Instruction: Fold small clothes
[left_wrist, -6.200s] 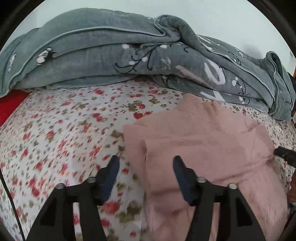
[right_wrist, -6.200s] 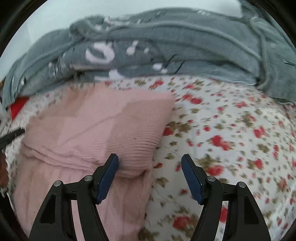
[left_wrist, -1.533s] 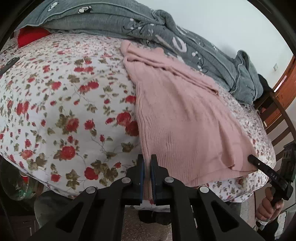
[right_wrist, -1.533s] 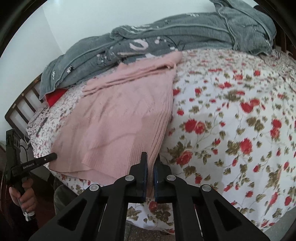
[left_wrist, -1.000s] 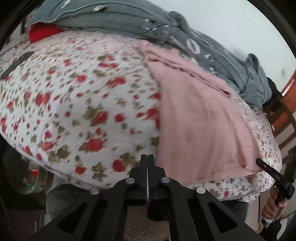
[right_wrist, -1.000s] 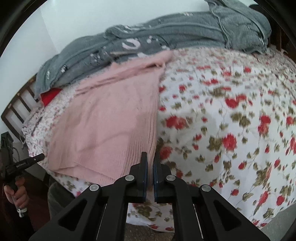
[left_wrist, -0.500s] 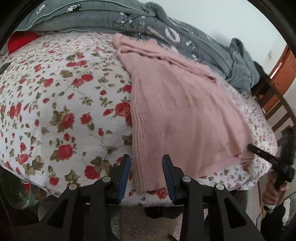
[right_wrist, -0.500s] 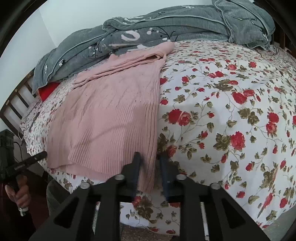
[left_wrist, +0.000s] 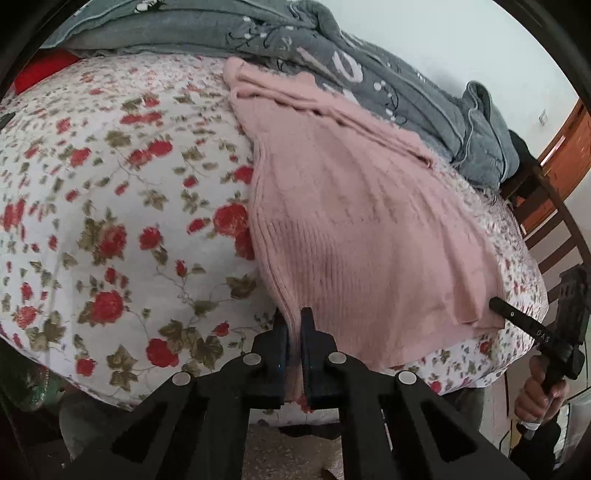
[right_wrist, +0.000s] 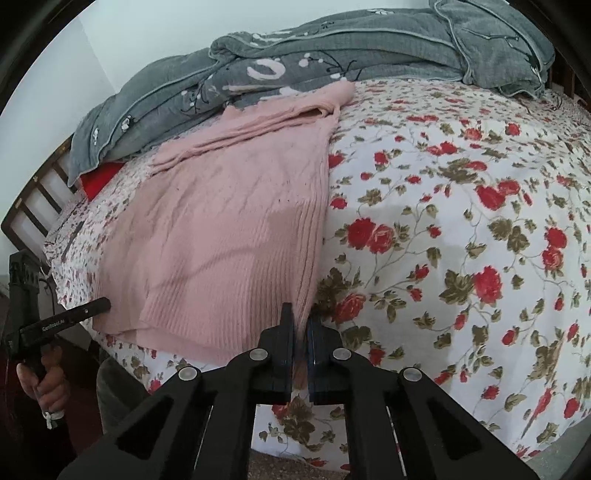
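Observation:
A pink knitted sweater (left_wrist: 354, 229) lies spread lengthwise on the floral bedsheet (left_wrist: 110, 206), its ribbed hem at the near bed edge. My left gripper (left_wrist: 294, 325) is shut on the hem's left corner. In the right wrist view the sweater (right_wrist: 236, 236) lies left of centre, and my right gripper (right_wrist: 301, 321) is shut on the hem's right corner. Each gripper also shows from the side in the other view: the right one (left_wrist: 517, 317) and the left one (right_wrist: 74, 314), hand-held at the bed edge.
A grey quilt (left_wrist: 332, 62) is bunched along the far side of the bed, touching the sweater's top; it also shows in the right wrist view (right_wrist: 332, 55). A red item (right_wrist: 96, 181) lies under it. A wooden bed frame (left_wrist: 554, 229) stands at the right.
Half a second ago both grippers were open around the hem corners; now both have shut on the pink fabric. The sweater lies in the same place.

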